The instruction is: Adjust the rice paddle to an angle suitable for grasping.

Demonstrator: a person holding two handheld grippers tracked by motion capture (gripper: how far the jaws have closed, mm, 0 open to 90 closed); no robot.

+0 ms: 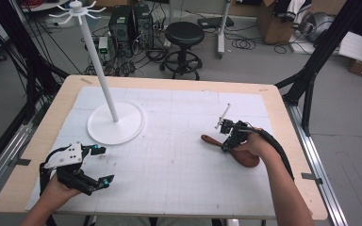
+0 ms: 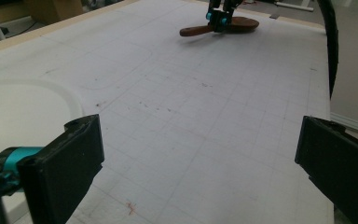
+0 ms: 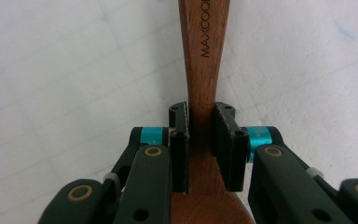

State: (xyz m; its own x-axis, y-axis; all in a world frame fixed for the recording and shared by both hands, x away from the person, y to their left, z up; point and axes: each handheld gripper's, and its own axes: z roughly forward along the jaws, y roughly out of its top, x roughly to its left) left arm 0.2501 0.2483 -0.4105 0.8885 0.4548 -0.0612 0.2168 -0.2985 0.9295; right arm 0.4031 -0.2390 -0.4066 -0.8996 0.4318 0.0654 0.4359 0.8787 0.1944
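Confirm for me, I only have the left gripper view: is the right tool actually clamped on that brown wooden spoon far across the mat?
Observer: Yes. In the right gripper view the right tool has both black pads pressed on the neck of the brown wooden spoon.
Operator: Any marking on it?
Observer: The handle reads MAXCOOK, printed lengthwise.
Operator: What is the white curve at my left edge?
Observer: It is the round base of a white pole stand with hooks at its top, standing on the white gridded mat.
Operator: And my own tool?
Observer: The left tool is open, beside that base, with nothing between its jaws.
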